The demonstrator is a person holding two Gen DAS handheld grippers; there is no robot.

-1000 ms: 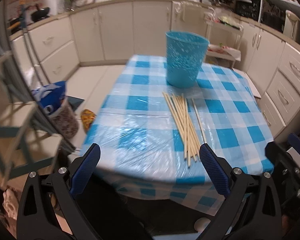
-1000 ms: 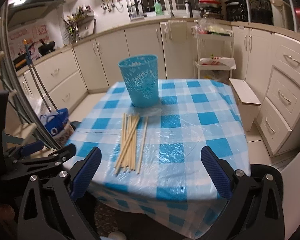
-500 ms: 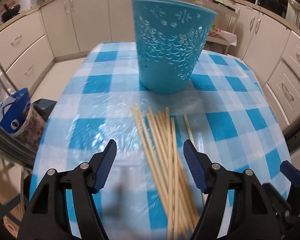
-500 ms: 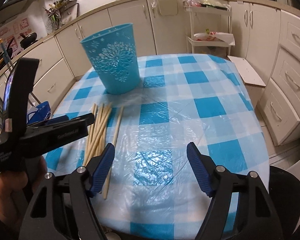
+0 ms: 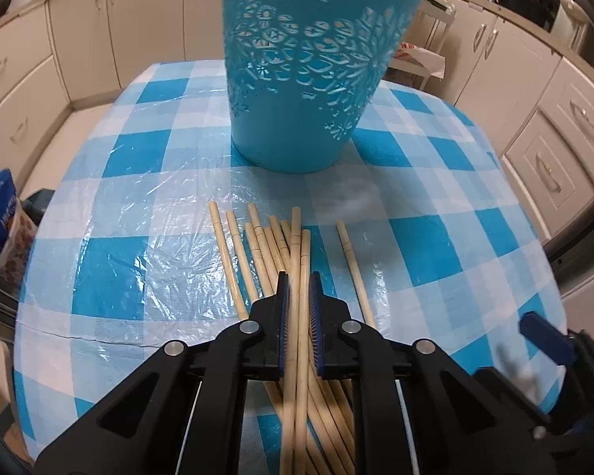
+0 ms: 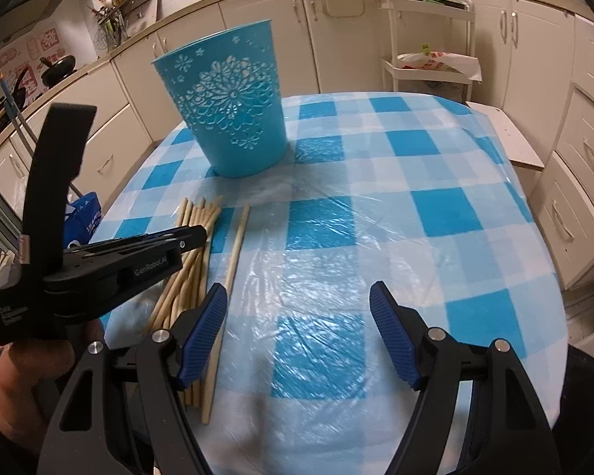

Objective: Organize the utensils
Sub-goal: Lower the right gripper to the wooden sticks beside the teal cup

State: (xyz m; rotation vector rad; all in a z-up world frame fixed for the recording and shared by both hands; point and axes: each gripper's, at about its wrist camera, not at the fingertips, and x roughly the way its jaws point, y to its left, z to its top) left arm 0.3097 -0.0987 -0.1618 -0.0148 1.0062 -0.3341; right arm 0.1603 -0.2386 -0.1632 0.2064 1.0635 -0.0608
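Sideways, "GenRoboLAI"-marked left tool (image 6: 202, 237) clenches two chopsticks (image 5: 299, 261); right tool (image 6: 299, 316) gapes, released.

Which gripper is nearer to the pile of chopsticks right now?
Left. The left gripper is shut on two sticks of the chopsticks. The right gripper is open over bare tablecloth, beside the pile.

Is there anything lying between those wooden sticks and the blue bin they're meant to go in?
Nothing visible. Only bare checked tablecloth lies between the chopsticks and the blue bin. The left hand-held gripper is closed on two of them.
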